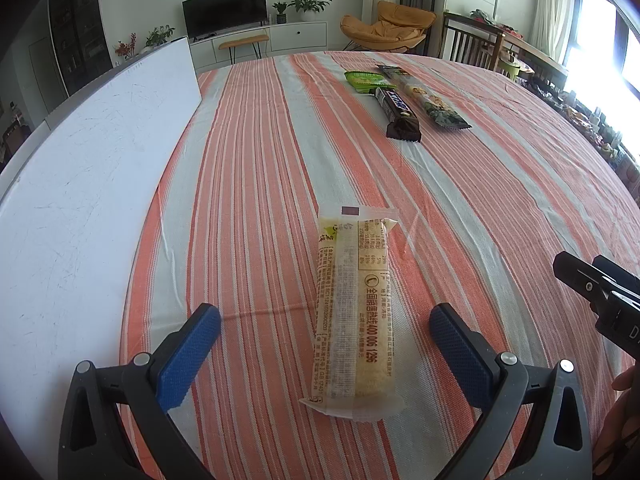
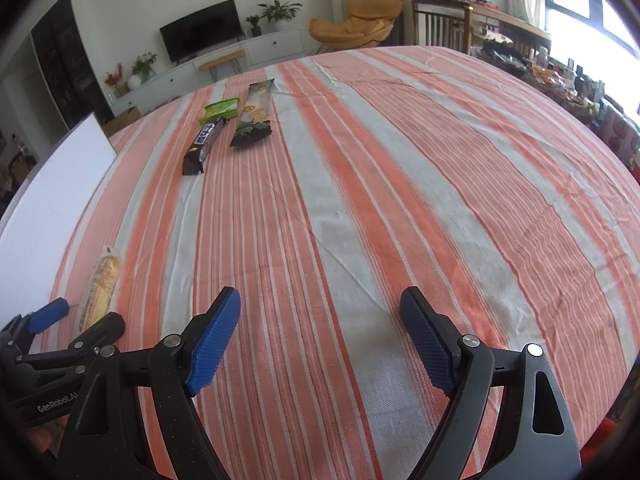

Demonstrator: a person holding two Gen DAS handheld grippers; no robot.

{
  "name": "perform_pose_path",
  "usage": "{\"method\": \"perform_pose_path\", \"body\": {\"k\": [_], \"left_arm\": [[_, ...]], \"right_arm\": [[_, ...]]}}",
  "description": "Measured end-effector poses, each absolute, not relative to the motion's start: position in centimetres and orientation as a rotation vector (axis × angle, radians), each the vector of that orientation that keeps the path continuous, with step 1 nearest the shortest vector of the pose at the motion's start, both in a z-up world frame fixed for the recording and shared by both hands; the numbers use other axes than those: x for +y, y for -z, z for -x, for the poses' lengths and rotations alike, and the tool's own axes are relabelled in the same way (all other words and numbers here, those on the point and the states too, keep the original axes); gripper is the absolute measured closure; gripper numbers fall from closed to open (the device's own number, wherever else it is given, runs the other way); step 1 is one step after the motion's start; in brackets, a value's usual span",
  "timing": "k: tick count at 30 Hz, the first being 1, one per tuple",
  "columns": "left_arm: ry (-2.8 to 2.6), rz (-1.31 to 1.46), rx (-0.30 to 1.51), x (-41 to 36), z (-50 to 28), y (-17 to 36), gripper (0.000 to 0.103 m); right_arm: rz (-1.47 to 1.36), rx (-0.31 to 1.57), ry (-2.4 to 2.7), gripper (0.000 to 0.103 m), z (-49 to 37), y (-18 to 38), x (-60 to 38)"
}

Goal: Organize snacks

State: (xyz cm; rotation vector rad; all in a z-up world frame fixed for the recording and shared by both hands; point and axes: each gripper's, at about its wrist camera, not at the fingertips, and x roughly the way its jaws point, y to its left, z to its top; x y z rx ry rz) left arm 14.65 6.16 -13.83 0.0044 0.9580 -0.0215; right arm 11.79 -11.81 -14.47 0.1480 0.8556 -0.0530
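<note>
A long pale yellow snack packet (image 1: pixel 354 308) lies flat on the striped tablecloth, lengthwise between the fingers of my left gripper (image 1: pixel 325 320). That gripper stands open and its blue pads do not touch the packet. The same packet (image 2: pixel 100 284) shows at the far left of the right wrist view. My right gripper (image 2: pixel 320 308) is open over bare cloth with nothing between its fingers. Far across the table lie a dark chocolate bar (image 1: pixel 396 112), a green packet (image 1: pixel 365 80) and a long dark-ended cracker packet (image 1: pixel 424 98), close together.
A white board (image 1: pixel 88 152) lies along the table's left side. The striped tablecloth (image 2: pixel 400 184) covers the whole table. Beyond the far edge stand a TV unit, plants, an orange chair and wooden chairs. Clutter fills the right side by the window.
</note>
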Motion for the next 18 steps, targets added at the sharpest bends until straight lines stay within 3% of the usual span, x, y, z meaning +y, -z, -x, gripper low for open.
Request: {"method": "perform_pose_path", "body": {"k": [13,18], "left_arm": [[0.021,-0.005,0.958,6.2,-14.6,13.9,0.0],[0.046,-0.007,0.958,6.3,-14.4,13.8,0.0]], "right_arm": [[-0.135,0.86,0.052,0.017,-11.9,14.5,-11.7],[-0.389,0.826,-0.015,0.018,-11.5,13.9,-15.1]]}}
